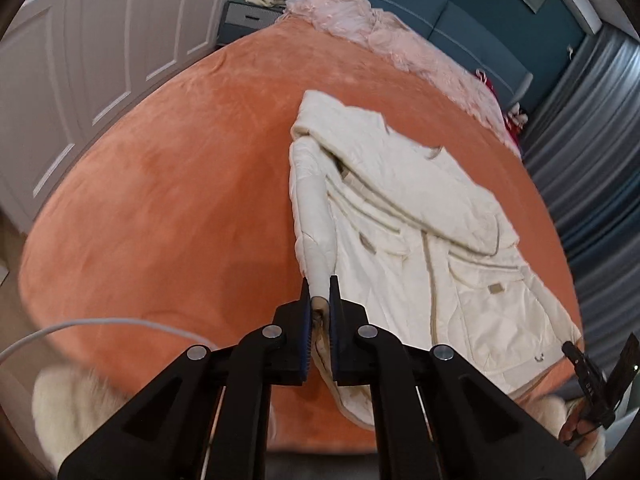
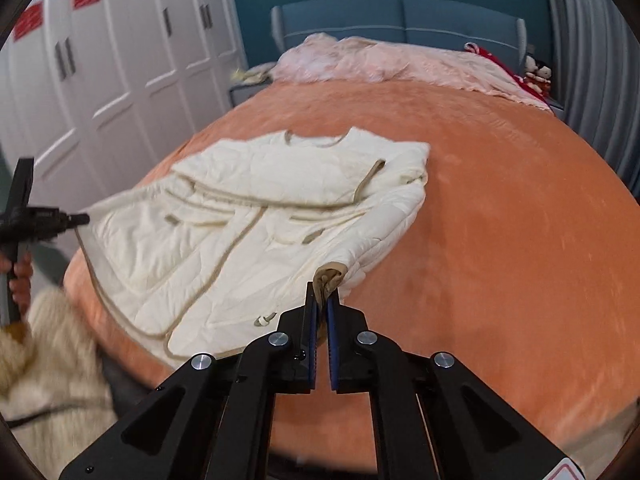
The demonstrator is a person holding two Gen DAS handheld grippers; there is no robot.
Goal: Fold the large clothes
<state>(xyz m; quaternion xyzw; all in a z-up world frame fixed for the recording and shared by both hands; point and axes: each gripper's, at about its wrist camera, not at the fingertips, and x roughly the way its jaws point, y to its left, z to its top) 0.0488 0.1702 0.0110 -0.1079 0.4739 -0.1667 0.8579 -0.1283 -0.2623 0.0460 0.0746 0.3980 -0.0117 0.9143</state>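
Note:
A cream quilted jacket (image 1: pixel 420 216) with tan trim lies front up on the orange bedspread (image 1: pixel 180 200). My left gripper (image 1: pixel 320 292) is shut on the jacket's left edge near the hem, the fabric pinched between its blue pads. In the right wrist view the jacket (image 2: pixel 248 216) lies to the left, and my right gripper (image 2: pixel 322 298) is shut on the tan cuff (image 2: pixel 329 276) of the right sleeve. The left gripper also shows in the right wrist view (image 2: pixel 80 219) at the jacket's left edge. The right gripper shows at the lower right of the left wrist view (image 1: pixel 568 347).
A pink crumpled blanket (image 2: pixel 392 62) lies at the head of the bed against a blue headboard (image 2: pixel 400 20). White wardrobe doors (image 2: pixel 120 48) stand to the left, grey curtains (image 1: pixel 592 128) to the right. A white cable (image 1: pixel 92 326) hangs near the left gripper.

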